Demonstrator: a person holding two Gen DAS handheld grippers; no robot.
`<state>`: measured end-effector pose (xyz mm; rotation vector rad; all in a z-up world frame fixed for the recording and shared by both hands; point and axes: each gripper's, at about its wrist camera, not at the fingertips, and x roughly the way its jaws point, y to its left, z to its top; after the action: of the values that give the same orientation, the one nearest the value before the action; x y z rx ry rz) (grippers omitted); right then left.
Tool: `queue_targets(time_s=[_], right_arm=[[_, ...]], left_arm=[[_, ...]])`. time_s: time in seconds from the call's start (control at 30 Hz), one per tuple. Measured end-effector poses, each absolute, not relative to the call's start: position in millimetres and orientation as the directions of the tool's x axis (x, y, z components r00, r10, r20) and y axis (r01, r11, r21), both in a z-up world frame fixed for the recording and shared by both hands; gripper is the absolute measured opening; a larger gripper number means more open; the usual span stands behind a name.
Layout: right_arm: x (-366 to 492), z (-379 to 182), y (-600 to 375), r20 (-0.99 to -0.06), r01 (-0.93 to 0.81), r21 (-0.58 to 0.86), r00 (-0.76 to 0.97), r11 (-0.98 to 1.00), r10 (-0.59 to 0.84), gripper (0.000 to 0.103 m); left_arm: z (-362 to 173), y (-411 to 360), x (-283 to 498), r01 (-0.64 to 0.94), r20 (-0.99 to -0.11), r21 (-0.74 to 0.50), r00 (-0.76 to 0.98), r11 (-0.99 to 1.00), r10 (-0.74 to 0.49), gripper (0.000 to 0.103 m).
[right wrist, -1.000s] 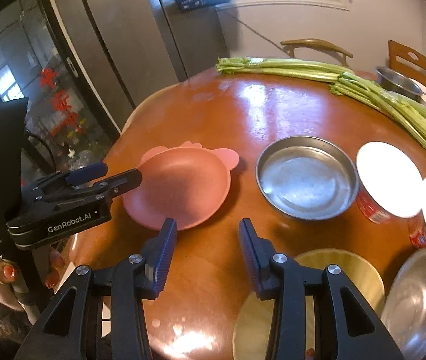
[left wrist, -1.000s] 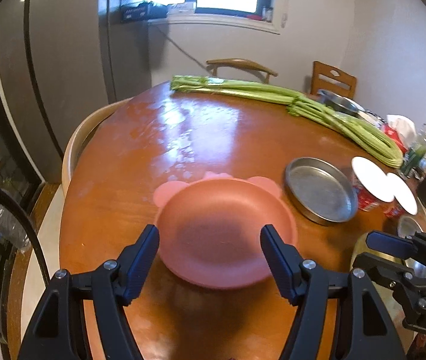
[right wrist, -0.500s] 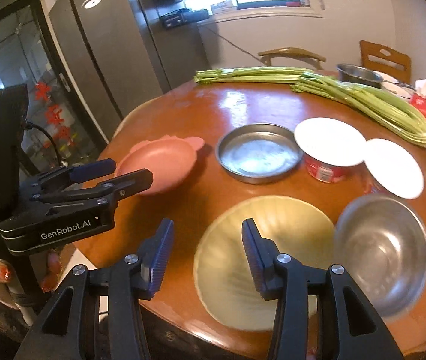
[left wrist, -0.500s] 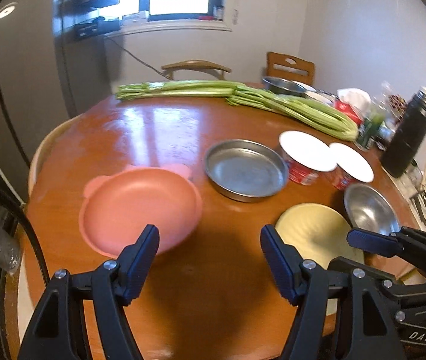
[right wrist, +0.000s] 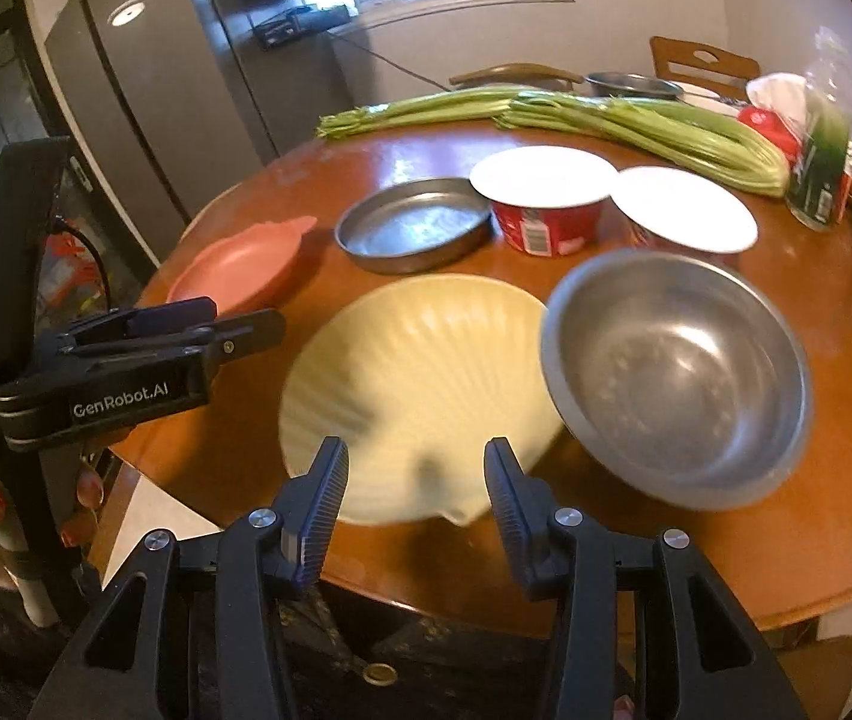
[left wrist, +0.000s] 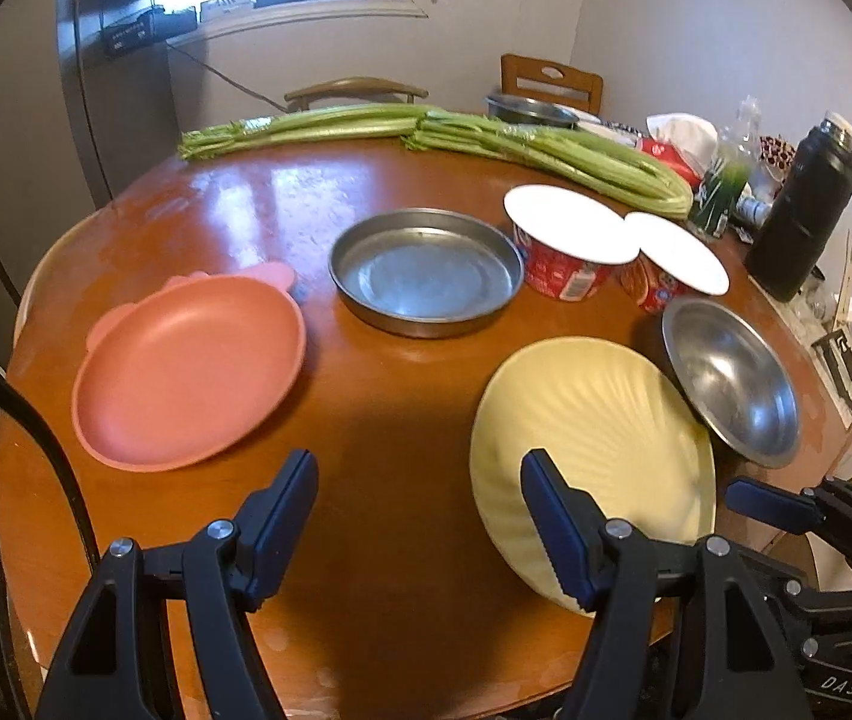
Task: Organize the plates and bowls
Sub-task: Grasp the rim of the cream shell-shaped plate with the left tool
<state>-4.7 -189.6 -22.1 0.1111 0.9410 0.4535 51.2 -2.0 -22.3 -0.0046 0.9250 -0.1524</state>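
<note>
A pink eared plate (left wrist: 186, 369) lies at the table's left, and shows in the right wrist view (right wrist: 240, 261). A flat steel pan (left wrist: 423, 270) sits mid-table (right wrist: 417, 222). A yellow ribbed plate (left wrist: 594, 450) lies at the near edge (right wrist: 420, 384), with a steel bowl (left wrist: 732, 378) touching its right side (right wrist: 675, 375). My left gripper (left wrist: 420, 516) is open and empty above the near table edge. My right gripper (right wrist: 417, 492) is open and empty, just short of the yellow plate's near rim.
The round wooden table (left wrist: 246, 198) holds celery stalks (left wrist: 486, 135) at the back, two red lidded cups (left wrist: 567, 243), a black flask (left wrist: 801, 210), a green bottle (right wrist: 822, 162) and another steel bowl (left wrist: 531, 108). Chairs and a fridge (right wrist: 144, 90) stand behind.
Both grippers have pulled back and swung right, from over the pink plate to the near edge by the yellow plate. Both stayed open and empty.
</note>
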Motion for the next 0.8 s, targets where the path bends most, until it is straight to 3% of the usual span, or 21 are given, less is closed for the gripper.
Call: queue_targets(time_s=[0.8], right_arm=[[20,-49,-192,-0.771,-0.259,0.290,0.507,0.921,0.385,0.050]], left_arm=[[-54,-20,67,0.174,-0.819,-0.098,0.546,0.980,-0.179,0.070]])
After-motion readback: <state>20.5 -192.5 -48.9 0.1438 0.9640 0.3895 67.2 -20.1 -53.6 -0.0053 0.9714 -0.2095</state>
